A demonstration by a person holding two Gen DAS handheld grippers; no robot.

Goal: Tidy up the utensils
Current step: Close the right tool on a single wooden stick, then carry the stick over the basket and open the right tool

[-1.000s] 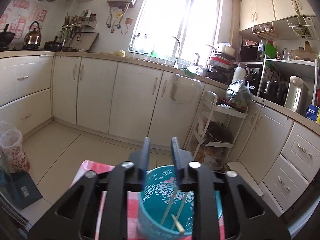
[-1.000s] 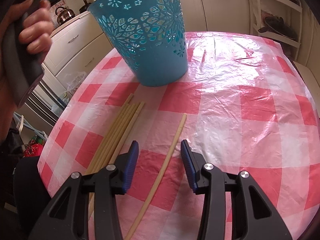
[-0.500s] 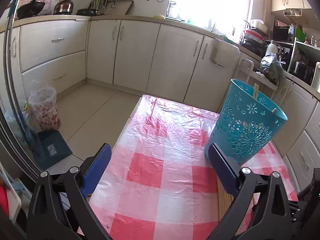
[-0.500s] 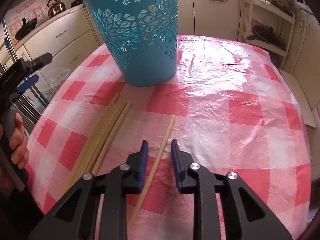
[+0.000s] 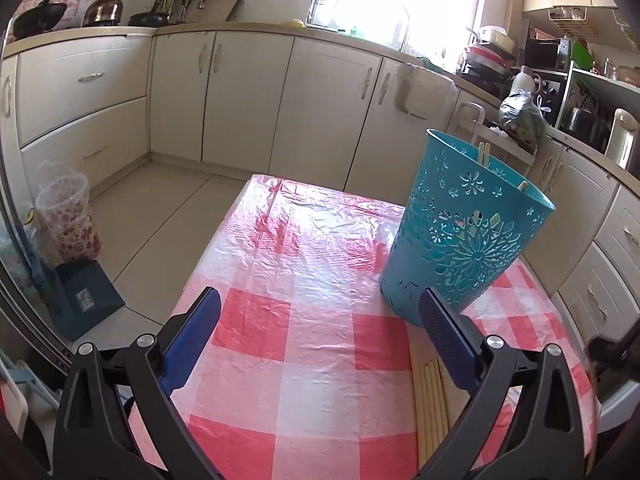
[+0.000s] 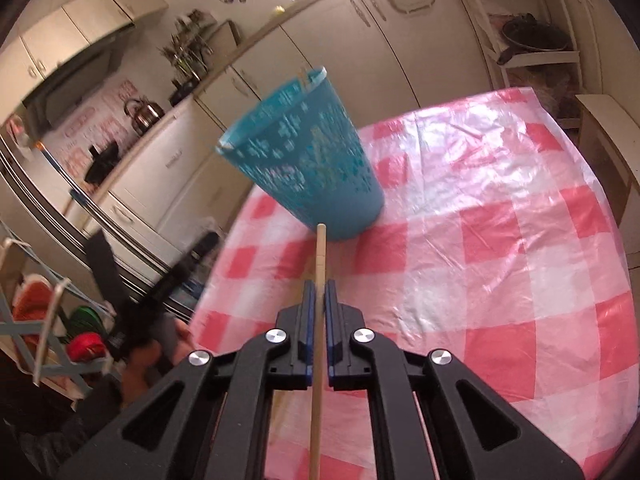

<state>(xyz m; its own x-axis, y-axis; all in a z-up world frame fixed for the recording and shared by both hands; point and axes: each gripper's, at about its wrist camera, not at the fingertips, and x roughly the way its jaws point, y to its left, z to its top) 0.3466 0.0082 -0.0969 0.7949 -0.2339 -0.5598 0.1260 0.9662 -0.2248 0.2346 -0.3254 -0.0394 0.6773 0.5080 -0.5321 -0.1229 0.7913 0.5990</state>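
In the right wrist view, the right gripper (image 6: 319, 294) sits at lower centre with its jaws closed tight on a single chopstick (image 6: 319, 276), which runs straight up the frame and ends just short of the blue basket (image 6: 308, 160). The basket stands on the red-and-white checked cloth covering the counter (image 6: 500, 240) and looks blurred. In the left wrist view, the left gripper (image 5: 318, 322) has its jaws spread wide over the cloth, holding nothing. There the basket stands at right of centre, with a few chopstick tips (image 5: 483, 153) poking above its rim. A bundle of chopsticks (image 5: 430, 396) lies flat on the cloth at lower right, just inside the right jaw.
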